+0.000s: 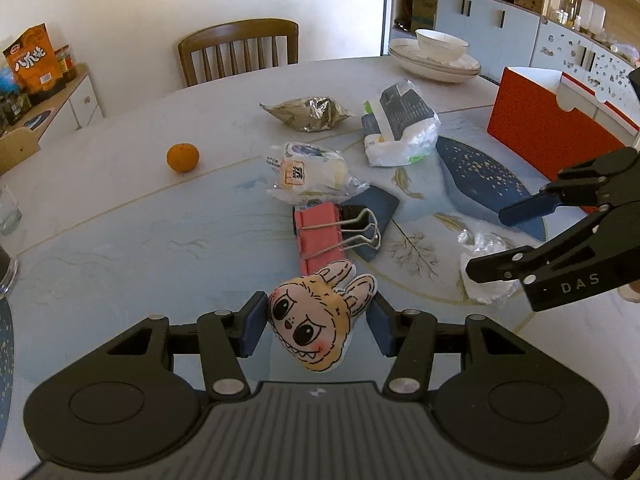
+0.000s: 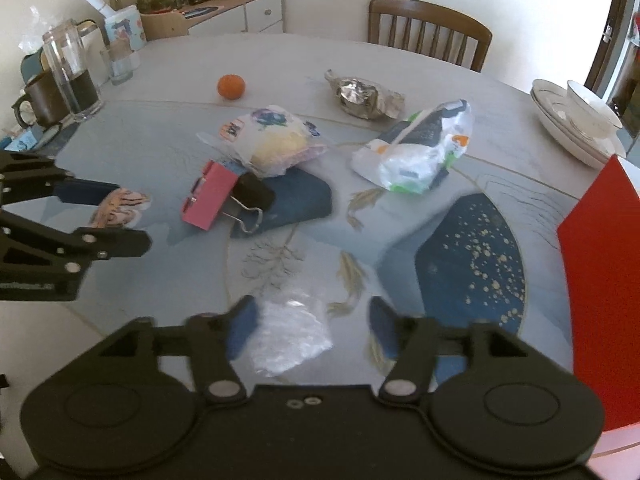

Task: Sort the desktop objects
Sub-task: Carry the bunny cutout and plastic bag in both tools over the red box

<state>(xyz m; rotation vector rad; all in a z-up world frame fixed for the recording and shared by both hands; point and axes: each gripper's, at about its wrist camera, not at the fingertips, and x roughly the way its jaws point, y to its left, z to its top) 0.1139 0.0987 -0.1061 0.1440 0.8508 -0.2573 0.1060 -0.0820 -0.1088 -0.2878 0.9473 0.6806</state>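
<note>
Holding the toy (image 1: 322, 322) in my left gripper (image 1: 320, 322): jaws at a narrow set, both blue pads against its flanks, cartoon face up, ears pointing away from me toward the pink clip (image 1: 320, 236). Its long axis runs along my fingers, not across them, so the grip sits on the short width. From the right wrist view only the toy's ear end (image 2: 120, 206) shows past the left pad, clear of the table (image 1: 140, 240).

My right gripper (image 2: 310, 330) stands about half open, its pads blurred. A crumpled clear wrapper (image 2: 288, 336) lies between them, hard up by the left pad and well apart from the right pad. I judge no clamp on it; whether the left pad touches it I cannot tell.

The relation that matters: the red box (image 1: 548, 128) stands on my right side, at the table's right edge. The right gripper lies between the left gripper and that box, and is far the nearer to it. If the box is the bin, the toy must cross in front of the right hand to get there.

Unsorted on the table, all ahead of both grippers: clip, bun pack (image 2: 272, 140), white bag (image 2: 420, 148), foil packet (image 2: 364, 96), orange (image 2: 231, 87).
</note>
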